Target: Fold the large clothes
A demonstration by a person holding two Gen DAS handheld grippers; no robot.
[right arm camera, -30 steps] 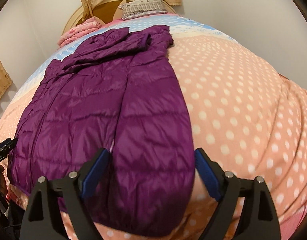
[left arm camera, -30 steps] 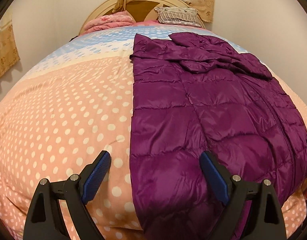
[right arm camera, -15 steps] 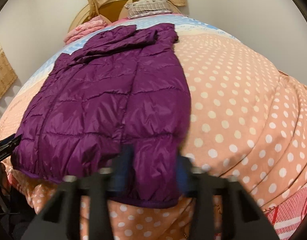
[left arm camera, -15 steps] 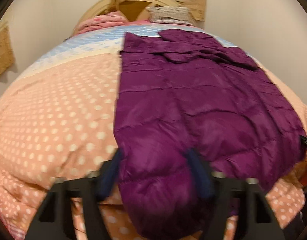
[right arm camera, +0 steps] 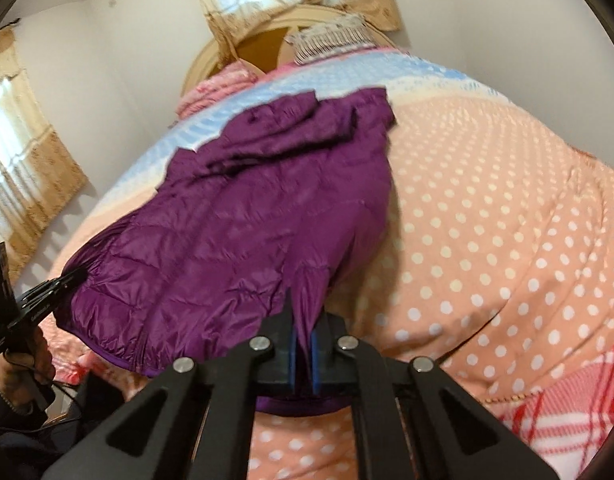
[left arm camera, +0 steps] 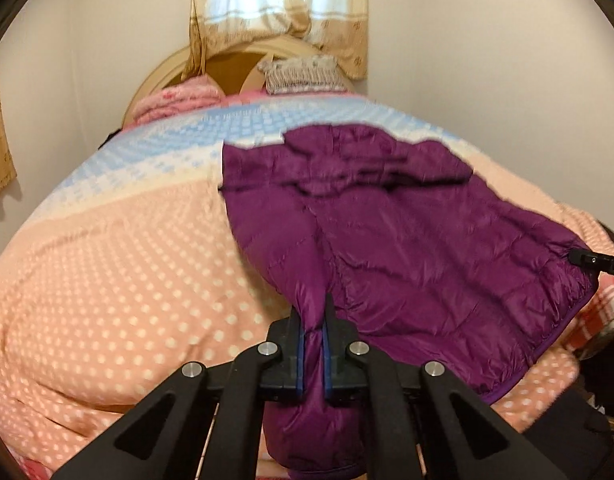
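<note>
On the near edge of the bed (left arm camera: pixel 107 280), a purple quilted jacket (left arm camera: pixel 407 232) lay spread across the pink polka-dot duvet, its collar end toward the far headboard (left arm camera: pixel 235 64) and its hem toward the cameras. Both near corners of that hem were pinched and lifted clear of the bedding, so the fabric rose into 2 drawn-up peaks while the far part of the jacket rested flat, partly on the blue band of the duvet.

The left gripper (left arm camera: pixel 314 356) had just been closing, and its blue pads pressed a gathered fold of the hem's left corner between them, with almost no gap showing; loose fabric hung below the jaws. The right gripper (right arm camera: pixel 303 360) had likewise just been closing, and its jaws were clamped nearly together on the hem's right corner, with a narrow tuck of purple cloth running up out of them.

In the right wrist view, the left gripper showed at the far left edge, biting the jacket's other corner, with the person's hand (right arm camera: pixel 23 364) wrapped around its handle. In the left wrist view, the tip of the right gripper reached in from the right edge, touching the jacket's hem.

A folded pink blanket (left arm camera: pixel 175 100) and a striped pillow (left arm camera: pixel 303 76) sat by the headboard, under beige curtains (left arm camera: pixel 279 12).
</note>
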